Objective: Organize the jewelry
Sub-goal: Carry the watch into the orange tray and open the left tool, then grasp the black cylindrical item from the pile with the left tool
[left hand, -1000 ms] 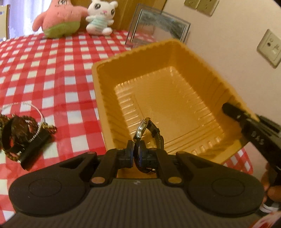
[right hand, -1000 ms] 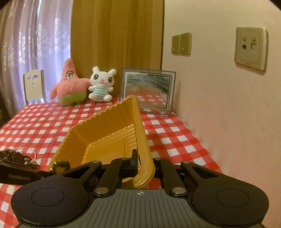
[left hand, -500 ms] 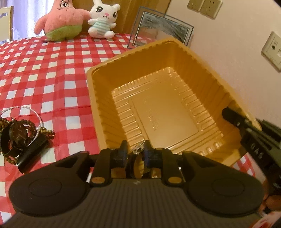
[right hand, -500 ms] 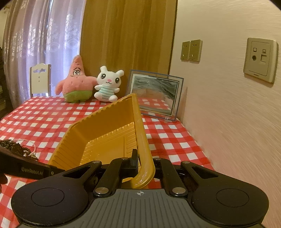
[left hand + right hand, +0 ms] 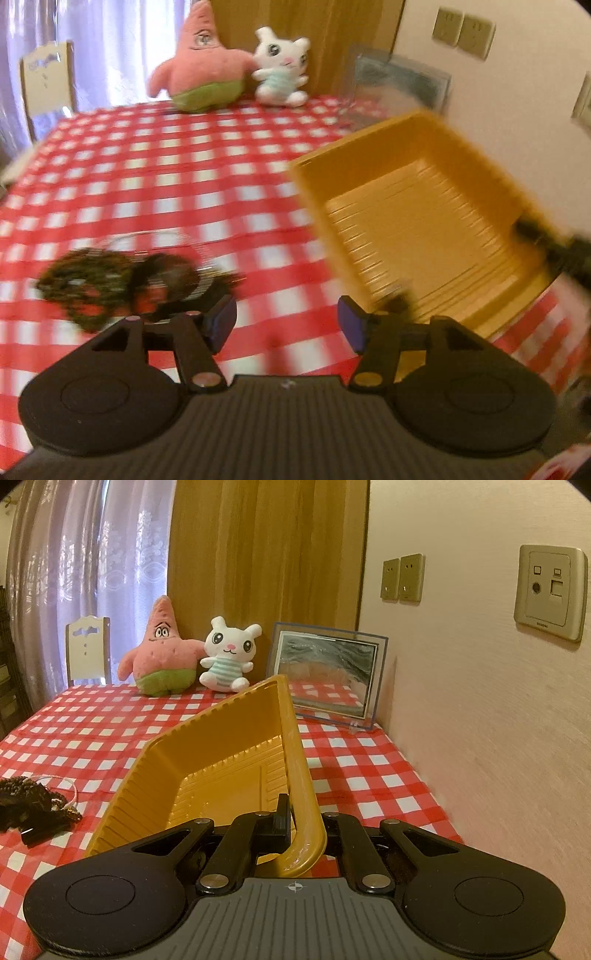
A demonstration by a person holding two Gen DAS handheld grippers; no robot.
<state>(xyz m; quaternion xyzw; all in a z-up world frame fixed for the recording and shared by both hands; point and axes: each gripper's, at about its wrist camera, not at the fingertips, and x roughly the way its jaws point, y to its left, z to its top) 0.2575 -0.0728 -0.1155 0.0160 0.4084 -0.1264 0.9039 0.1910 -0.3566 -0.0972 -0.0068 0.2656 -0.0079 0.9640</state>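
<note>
1. Checked cloth [image 5: 354, 775] covers the table; two plush toys [image 5: 162, 657] and a framed picture [image 5: 328, 675] stand at the far edge.
2. Jewelry pile [image 5: 110, 284] lies on the cloth left of the yellow tray [image 5: 424, 221], apart from it. Left view is blurred.
3. Left gripper [image 5: 287, 325]: jaws wide, nothing between them, over cloth between pile and tray.
4. Right gripper [image 5: 299, 821]: clamped on the tray's near rim, tray tilted.

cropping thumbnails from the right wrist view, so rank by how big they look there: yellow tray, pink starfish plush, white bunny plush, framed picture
1. yellow tray, largest, though it is nearest the camera.
2. framed picture.
3. pink starfish plush, close to the picture in apparent size, so that order is unsure.
4. white bunny plush, smallest.
</note>
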